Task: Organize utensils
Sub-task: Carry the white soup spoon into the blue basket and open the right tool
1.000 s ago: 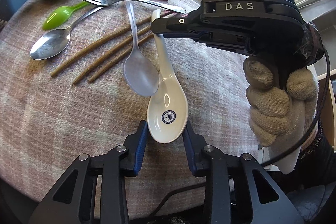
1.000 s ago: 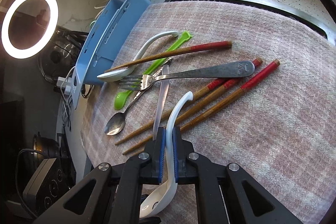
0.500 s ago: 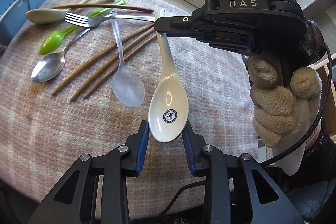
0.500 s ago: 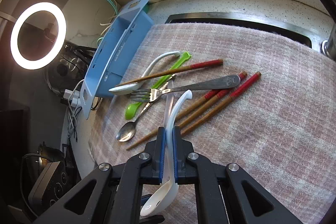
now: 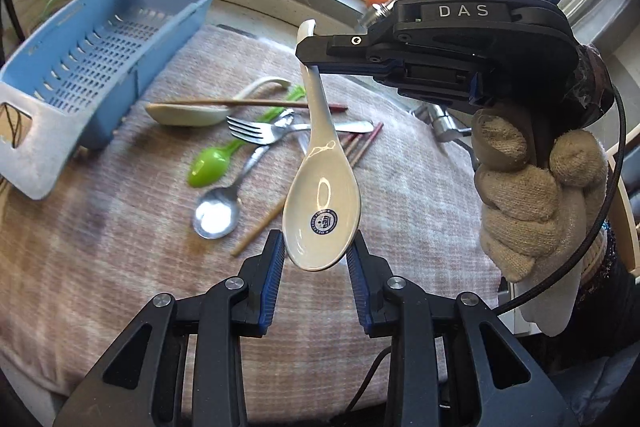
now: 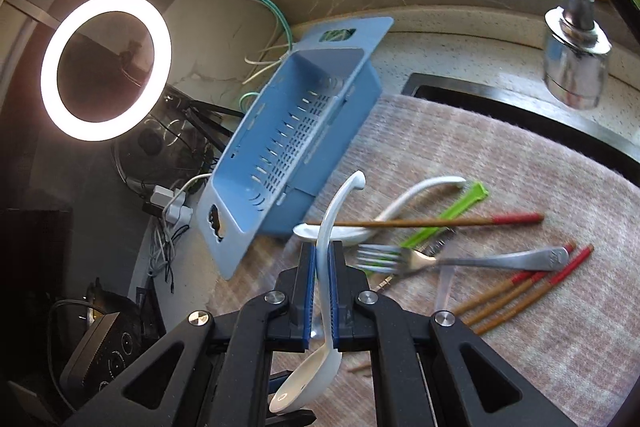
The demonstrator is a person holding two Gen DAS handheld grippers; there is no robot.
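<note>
Jaws of my right gripper clamp the white ceramic soup spoon's handle; my left gripper gapes around its bowl.

right gripper pinching white soup spoon handle, blue basket behind

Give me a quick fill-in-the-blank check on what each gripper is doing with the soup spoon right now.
1. The right gripper is shut on the white soup spoon's ____.
2. The left gripper is ____, its pads beside the spoon's bowl.
3. The blue basket holds ____ utensils.
4. The fork lies on the ____.

Missing: handle; open; no; cloth
</note>
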